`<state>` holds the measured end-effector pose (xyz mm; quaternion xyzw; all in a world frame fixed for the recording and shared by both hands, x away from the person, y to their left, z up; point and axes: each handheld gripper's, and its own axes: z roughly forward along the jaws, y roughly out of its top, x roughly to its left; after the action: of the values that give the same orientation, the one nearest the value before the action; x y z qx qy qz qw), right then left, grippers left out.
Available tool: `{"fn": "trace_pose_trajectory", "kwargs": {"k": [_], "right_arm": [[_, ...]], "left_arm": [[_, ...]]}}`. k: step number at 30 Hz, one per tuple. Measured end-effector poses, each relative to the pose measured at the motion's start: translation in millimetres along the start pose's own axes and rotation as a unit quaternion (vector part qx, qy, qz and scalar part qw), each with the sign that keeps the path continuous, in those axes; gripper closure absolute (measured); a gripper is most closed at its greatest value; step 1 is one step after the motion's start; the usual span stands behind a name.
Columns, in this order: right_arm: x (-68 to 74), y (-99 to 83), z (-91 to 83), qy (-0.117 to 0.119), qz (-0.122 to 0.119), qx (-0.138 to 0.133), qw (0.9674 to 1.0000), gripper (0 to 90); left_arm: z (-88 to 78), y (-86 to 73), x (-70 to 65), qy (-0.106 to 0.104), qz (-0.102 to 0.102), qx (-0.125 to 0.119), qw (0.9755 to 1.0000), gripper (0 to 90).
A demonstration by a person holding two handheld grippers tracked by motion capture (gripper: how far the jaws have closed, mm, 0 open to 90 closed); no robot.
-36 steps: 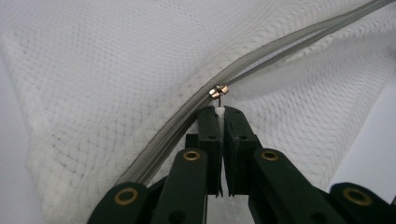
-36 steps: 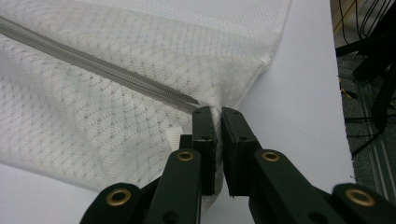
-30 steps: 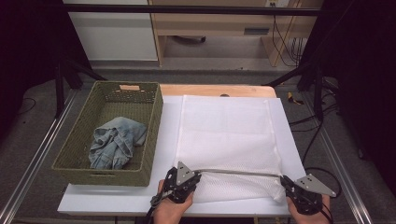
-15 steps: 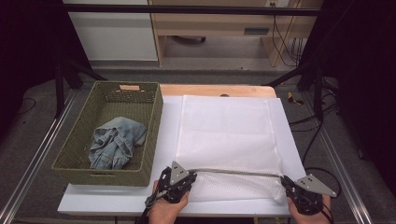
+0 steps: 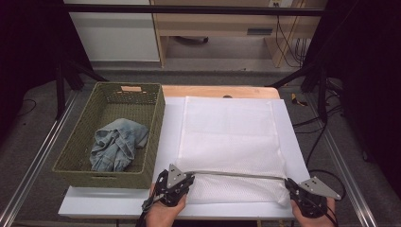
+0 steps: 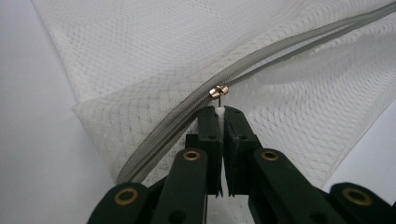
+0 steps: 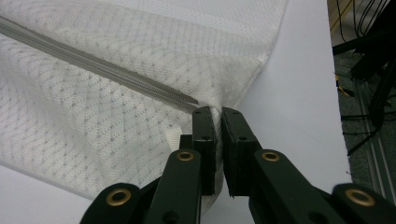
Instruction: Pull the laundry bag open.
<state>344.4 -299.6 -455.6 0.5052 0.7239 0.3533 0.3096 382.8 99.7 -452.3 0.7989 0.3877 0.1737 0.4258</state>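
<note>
White board (image 5: 118, 208), mesh bag (image 5: 229, 137) pinched, denim (image 5: 116, 146) basketed

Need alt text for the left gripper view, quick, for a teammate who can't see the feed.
The left claw is shut on the white pull tab under the brass zipper slider of a white mesh laundry bag. The grey zipper runs diagonally from lower left to upper right across the bag, which lies on a white table surface.
</note>
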Motion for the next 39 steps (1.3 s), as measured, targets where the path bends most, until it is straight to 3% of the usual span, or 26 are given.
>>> {"fn": "trace_pose_trajectory", "kwargs": {"k": [19, 39], "right_arm": [[0.9, -0.5, 0.7, 0.000, -0.005, 0.005, 1.0000, 84.8], [3.4, 0.1, 2.6, 0.005, -0.006, 0.013, 0.9999, 85.0]], "left_arm": [[-9.9, -12.4, 8.2, 0.001, 0.008, 0.008, 0.9999, 86.6], [-18.5, -25.6, 16.8, 0.012, 0.002, 0.017, 0.9998, 86.6]]}}
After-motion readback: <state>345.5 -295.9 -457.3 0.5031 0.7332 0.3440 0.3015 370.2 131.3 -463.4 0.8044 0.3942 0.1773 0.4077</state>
